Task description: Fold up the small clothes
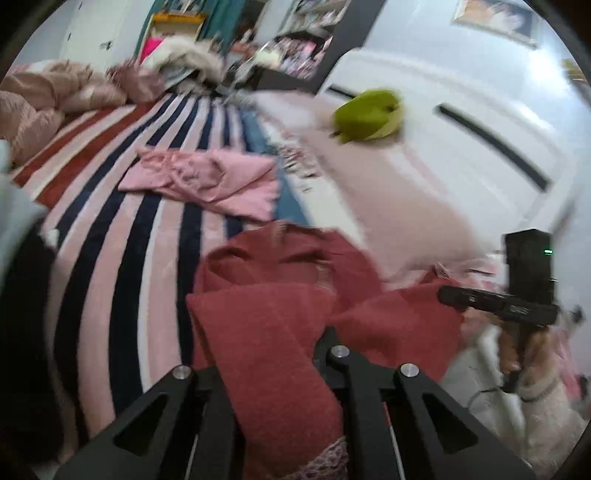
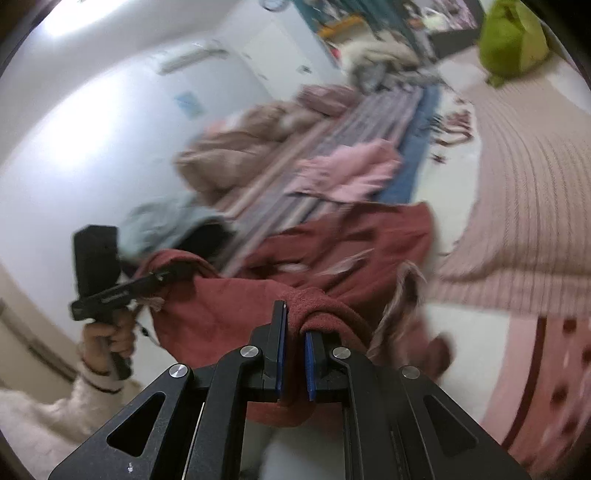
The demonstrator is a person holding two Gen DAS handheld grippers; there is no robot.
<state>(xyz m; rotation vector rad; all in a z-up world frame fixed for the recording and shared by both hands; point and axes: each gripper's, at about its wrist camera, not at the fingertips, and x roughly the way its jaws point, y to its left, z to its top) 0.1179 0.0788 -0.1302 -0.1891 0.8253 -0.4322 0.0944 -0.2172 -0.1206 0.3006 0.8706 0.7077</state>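
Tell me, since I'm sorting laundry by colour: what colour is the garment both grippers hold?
Brick red garment, clearest in the left wrist view.

I am finding no text I can read in either view. The side of my left gripper (image 2: 122, 291) is carrying small pale lettering, but it is too blurred to make out. The poster (image 1: 495, 16) on the wall and the pictures on the dark shelf (image 1: 299, 55) are showing nothing legible.
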